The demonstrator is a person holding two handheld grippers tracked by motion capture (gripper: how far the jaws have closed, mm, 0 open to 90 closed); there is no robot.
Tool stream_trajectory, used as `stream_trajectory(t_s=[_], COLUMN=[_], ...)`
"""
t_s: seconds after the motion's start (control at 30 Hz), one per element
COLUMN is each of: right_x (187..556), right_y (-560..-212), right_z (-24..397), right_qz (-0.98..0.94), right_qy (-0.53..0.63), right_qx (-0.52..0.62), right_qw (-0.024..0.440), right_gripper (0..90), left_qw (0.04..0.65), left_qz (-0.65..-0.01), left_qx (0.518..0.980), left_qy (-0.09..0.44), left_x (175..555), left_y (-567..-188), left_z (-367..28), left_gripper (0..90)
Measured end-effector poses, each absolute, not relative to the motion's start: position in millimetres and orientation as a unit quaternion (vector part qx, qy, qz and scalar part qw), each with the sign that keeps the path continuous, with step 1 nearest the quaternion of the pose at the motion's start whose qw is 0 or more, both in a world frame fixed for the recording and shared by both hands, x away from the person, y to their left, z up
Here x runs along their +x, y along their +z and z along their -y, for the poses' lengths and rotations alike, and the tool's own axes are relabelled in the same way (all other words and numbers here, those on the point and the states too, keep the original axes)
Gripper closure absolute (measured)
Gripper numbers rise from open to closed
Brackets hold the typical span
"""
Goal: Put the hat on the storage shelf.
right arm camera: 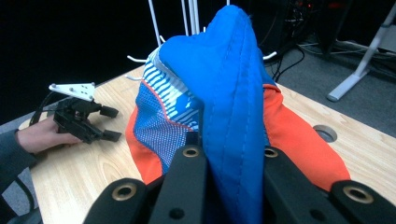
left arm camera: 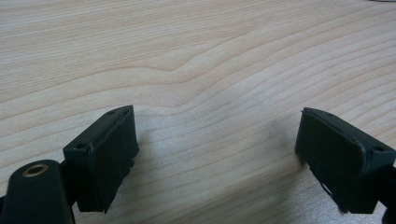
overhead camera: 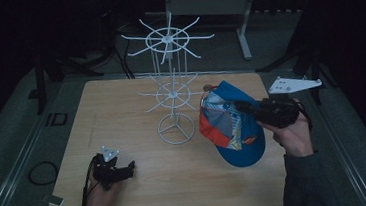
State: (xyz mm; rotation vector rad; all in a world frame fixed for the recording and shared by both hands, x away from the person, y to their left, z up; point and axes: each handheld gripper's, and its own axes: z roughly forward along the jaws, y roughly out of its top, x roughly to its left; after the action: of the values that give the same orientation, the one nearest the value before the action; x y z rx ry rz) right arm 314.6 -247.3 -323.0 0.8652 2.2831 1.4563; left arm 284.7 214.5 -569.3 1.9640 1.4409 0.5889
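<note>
Wood-grain table (overhead camera: 178, 183) carries a white wire display stand (overhead camera: 172, 91) with two tiers of radiating hooks, set toward the far middle on a round base. Just right of that stand, a blue, orange and patterned cap (overhead camera: 230, 124) is held up off the tabletop by the right gripper (overhead camera: 254, 111), whose jaws are clamped on the blue fabric; in the right gripper view the cap (right arm camera: 224, 107) rises between the two black jaws, which press against it from both sides. The left gripper (overhead camera: 126, 169) sits low at the near left of the table, well apart from the cap, and its jaws are spread wide with bare wood between them, holding nothing.
</note>
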Motion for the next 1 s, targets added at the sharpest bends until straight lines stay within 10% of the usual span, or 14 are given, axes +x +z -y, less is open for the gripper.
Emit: stream_trajectory(t_s=[1.0], right_x=[314.3], right_y=[-288.7], right_z=[261.3], right_qz=[-0.773], right_qy=[0.549], right_qx=[0.273], right_qw=[0.161], right_gripper=[87.7], left_qw=[0.313], left_qz=[-0.546], left_qx=[0.744], left_qy=[0.223], left_x=[284.7], left_y=[-569.4], left_z=[-214.5], left_gripper=[13.4])
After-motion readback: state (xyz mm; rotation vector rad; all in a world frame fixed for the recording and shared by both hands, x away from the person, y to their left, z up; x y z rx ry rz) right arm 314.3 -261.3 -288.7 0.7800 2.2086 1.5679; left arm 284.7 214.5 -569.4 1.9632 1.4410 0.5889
